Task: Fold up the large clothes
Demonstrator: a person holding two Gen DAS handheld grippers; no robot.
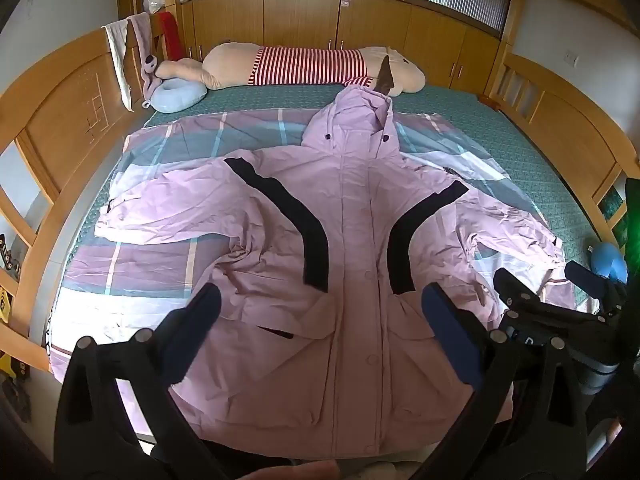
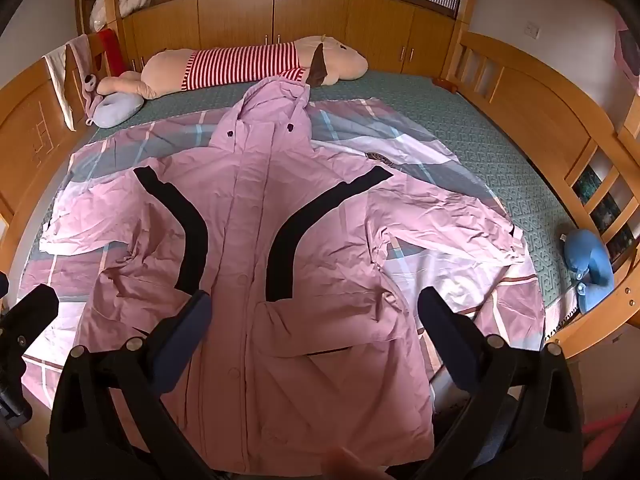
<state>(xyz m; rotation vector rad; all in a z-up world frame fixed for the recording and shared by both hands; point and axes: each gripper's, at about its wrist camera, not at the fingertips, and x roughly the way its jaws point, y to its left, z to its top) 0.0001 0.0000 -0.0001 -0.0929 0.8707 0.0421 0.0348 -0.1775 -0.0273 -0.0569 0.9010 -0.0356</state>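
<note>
Bed: one pink jacket | two claws, left claw, right claw, both released

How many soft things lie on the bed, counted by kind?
Pink jacket: 1
Checked sheet: 1
Large plush toy in striped shirt: 1
Blue neck pillows: 2, a pale one and a darker one
Total: 5
</note>
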